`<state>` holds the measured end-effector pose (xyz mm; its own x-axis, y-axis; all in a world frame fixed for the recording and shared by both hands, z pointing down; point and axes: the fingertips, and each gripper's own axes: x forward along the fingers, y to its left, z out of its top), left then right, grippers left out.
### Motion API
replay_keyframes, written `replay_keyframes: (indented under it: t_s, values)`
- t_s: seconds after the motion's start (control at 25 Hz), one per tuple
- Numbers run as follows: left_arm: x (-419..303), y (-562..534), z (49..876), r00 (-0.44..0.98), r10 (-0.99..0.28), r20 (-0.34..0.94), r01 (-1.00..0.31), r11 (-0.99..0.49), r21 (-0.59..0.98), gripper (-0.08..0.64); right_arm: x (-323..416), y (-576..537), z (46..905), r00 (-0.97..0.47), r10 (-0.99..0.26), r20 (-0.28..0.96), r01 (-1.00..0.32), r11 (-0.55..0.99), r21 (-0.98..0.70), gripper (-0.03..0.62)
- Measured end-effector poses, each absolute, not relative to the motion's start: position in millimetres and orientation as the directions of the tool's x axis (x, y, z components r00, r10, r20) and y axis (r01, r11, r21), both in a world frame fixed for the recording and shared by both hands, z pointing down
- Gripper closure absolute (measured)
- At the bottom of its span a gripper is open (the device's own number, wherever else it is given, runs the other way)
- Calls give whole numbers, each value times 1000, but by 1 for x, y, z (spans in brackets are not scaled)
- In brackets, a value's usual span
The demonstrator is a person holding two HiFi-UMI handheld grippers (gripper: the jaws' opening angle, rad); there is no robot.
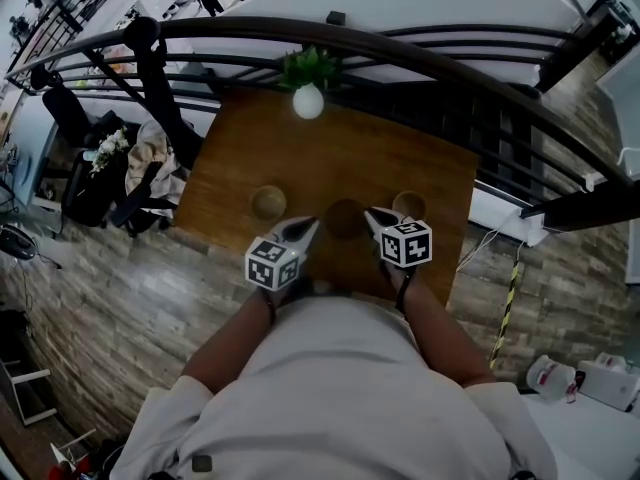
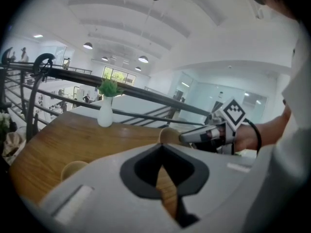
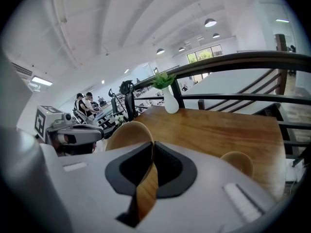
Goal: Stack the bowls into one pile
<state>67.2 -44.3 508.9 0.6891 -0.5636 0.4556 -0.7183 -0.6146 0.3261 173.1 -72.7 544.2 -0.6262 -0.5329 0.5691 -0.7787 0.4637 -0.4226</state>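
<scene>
Seen from above, a person is standing at a wooden table (image 1: 250,148), holding a gripper in each hand over its near edge. Three tan bowls are sitting in a row across the near part of the table, well apart from one another: a left bowl (image 1: 268,202), a middle bowl (image 1: 345,218) and a right bowl (image 1: 408,205). None is stacked yet. The left gripper (image 1: 306,227) and the right gripper (image 1: 372,216) are pointing forward and downward, flanking the middle bowl, with one tip just beside each side of it. In the left gripper view its jaws are meeting at the tips with nothing between them; only the table is showing through the slit behind. The right gripper view is showing the same — jaws closed together, empty, the middle bowl just beyond them. A white vase (image 1: 308,101) holding a green plant (image 1: 308,66) is standing at the far edge, in front of a dark railing (image 1: 420,53).
</scene>
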Motion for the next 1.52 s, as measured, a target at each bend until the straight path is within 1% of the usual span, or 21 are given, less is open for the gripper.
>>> replay_keyframes:
  t_s: [0.4, 0.6, 1.2, 1.52]
  values:
    - [49, -50, 504, 692, -572, 440, -716, -624, 313, 555, 156, -73, 543, -627, -542, 560, -779, 461, -425, 569]
    - [34, -67, 507, 708, -551, 443, -698, -642, 317, 555, 146, -86, 544, -607, -558, 565, -794, 435, -424, 569]
    - [-69, -127, 503, 765, -452, 459, -617, -720, 318, 555, 48, -126, 538, -533, -625, 571, -842, 321, -434, 569]
    - [-129, -152, 494, 799, -391, 456, -548, -786, 286, 555, -3, -135, 538, -466, -666, 583, -869, 219, -443, 568]
